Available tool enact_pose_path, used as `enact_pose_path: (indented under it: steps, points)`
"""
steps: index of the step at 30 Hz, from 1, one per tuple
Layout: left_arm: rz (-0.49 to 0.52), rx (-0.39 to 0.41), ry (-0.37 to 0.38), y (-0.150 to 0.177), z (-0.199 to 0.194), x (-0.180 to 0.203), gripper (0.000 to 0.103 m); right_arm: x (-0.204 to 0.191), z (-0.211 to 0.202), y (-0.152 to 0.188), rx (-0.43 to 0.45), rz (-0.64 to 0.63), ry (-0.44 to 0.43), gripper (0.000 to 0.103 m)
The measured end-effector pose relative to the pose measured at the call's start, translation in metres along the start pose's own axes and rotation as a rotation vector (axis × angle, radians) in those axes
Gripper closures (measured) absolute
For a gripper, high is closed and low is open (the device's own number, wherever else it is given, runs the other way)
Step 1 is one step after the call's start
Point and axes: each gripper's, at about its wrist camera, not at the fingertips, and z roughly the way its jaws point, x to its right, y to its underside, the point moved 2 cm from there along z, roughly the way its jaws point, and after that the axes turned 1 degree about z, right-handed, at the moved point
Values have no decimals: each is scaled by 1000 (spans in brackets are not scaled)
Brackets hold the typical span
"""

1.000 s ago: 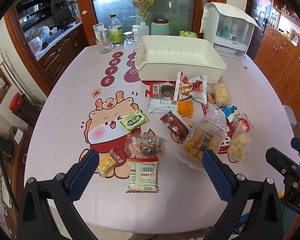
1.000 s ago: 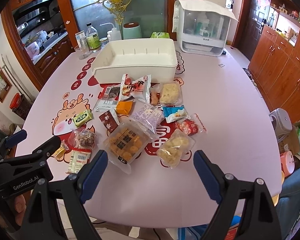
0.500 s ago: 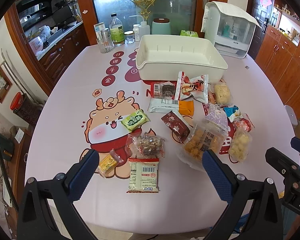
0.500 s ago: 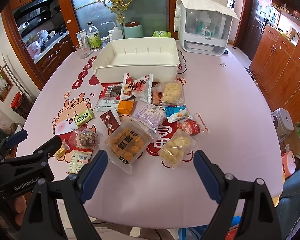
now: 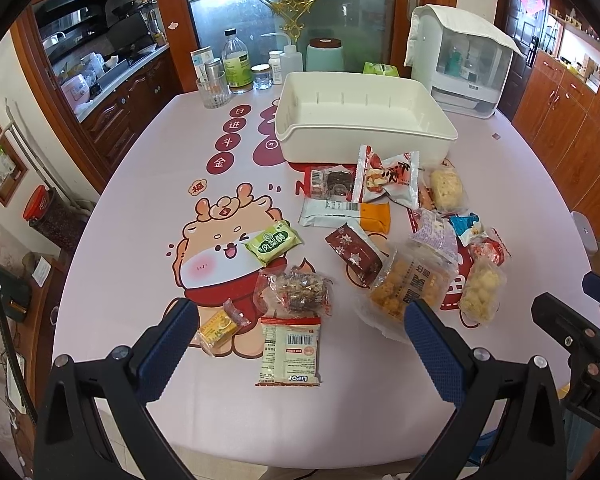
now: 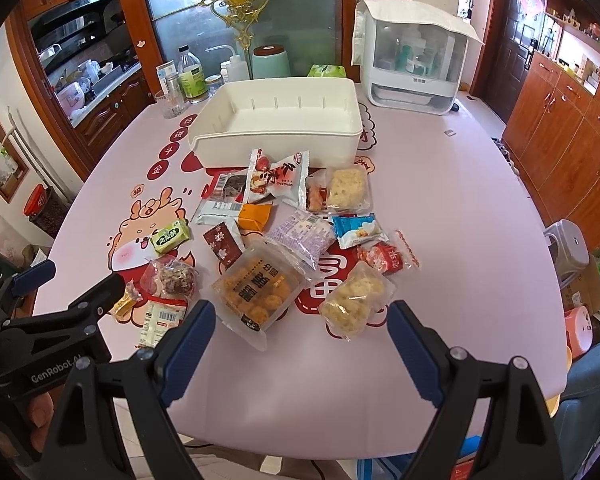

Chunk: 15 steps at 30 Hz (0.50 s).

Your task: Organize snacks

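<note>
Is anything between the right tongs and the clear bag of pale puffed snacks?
Nothing visible: the open right tongs hover above bare pink tablecloth, and the clear bag of pale puffed snacks lies just ahead, unobstructed.

Your two wrist cameras look forward and down from the near edge of the table [image 5: 148,200]; both share the snacks and the white bin [image 6: 284,140] beyond.

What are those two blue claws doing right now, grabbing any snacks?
Left gripper: open, holding nothing, above the near snacks.
Right gripper: open, holding nothing, above the near table edge.
</note>
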Motion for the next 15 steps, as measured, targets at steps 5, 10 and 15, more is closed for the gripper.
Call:
enact_pose_path:
  steps: [5,10,15]
  points:
    - [1,-1,0,-1,0,1,1,0,-1,0,1,1,0,15]
    - [3,1,2,-4,0,-2,1,0,-1,-1,0,2,0,15]
    - [3,1,4,-7,2,-5,1,-1,-1,-1,0,2,0,15]
